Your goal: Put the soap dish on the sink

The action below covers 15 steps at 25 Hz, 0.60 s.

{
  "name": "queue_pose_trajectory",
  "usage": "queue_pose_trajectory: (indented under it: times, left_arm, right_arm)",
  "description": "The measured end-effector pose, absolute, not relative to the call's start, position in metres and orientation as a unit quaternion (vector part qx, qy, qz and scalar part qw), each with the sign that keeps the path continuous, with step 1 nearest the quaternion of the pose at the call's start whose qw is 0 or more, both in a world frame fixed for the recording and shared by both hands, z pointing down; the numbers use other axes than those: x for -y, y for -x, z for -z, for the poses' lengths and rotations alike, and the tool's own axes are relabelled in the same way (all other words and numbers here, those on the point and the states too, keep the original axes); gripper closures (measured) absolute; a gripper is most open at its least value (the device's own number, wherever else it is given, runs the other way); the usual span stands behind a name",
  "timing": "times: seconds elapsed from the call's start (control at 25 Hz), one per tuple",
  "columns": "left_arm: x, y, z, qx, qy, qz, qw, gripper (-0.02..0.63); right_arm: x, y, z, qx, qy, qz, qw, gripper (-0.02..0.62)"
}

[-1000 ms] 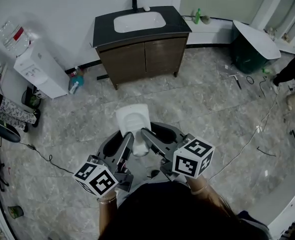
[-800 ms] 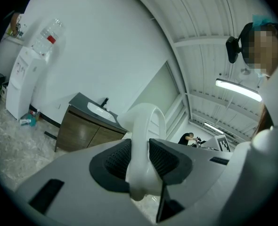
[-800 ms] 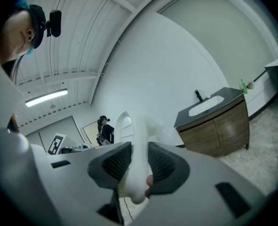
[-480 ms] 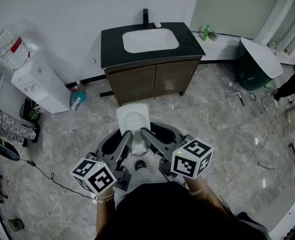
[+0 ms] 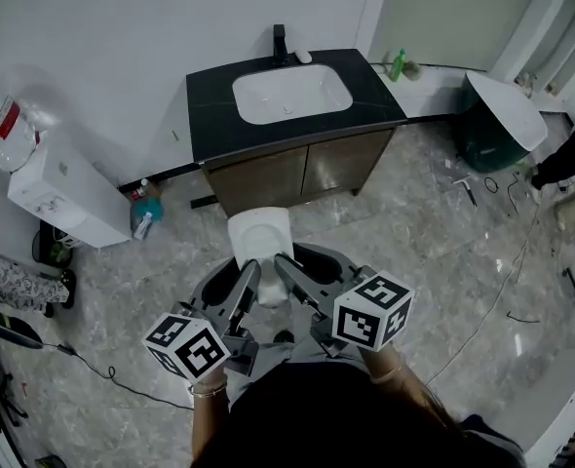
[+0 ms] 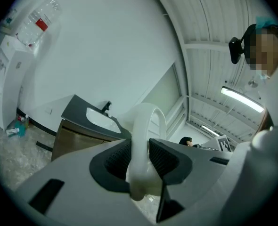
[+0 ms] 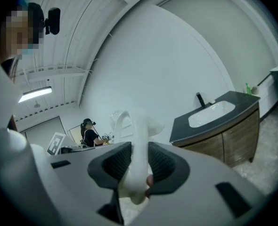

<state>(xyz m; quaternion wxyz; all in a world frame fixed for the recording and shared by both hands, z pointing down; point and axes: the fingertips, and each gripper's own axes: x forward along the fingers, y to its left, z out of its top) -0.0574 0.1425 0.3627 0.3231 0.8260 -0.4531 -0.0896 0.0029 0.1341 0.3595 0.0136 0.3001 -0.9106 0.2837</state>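
Grip: left gripper (image 5: pixel 250 273) and right gripper (image 5: pixel 286 265) each pinch one side of the dish (image 5: pixel 260 240), carried before us | Change: sink (image 5: pixel 297 96) sits nearer than a second ago | Meaning: we judge approach under way; dish well short, placing pending.

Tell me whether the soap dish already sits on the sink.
No: the soap dish hangs over the floor, clamped by the left hand-held gripper and right hand-held gripper.

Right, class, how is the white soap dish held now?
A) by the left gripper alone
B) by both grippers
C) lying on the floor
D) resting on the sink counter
B: the left gripper and the right gripper each clamp the soap dish by its rim, short of the sink.
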Motion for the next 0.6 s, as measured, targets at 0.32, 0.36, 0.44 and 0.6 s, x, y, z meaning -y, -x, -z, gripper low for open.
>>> queue_pose_trajectory:
  times: [0.32, 0.36, 0.44, 0.6]
  left_arm:
    - [-0.033, 0.075, -0.374, 0.454, -0.821, 0.093, 0.333, 0.486]
    - [-0.018, 0.076, -0.374, 0.456, -0.82, 0.094, 0.333, 0.486]
    - [0.015, 0.08, -0.372, 0.46, -0.819, 0.094, 0.33, 0.486]
    - [0.084, 0.09, -0.366, 0.473, -0.813, 0.095, 0.327, 0.486]
  right_arm:
    - [-0.024, 0.014, -0.37, 0.908, -0.297, -0.296, 0.016, 0.488]
    - [-0.009, 0.015, -0.37, 0.908, -0.296, -0.296, 0.015, 0.488]
    - [0.024, 0.019, -0.368, 0.91, -0.291, -0.296, 0.014, 0.488]
    - [0.095, 0.03, -0.364, 0.913, -0.276, -0.3, 0.02, 0.488]
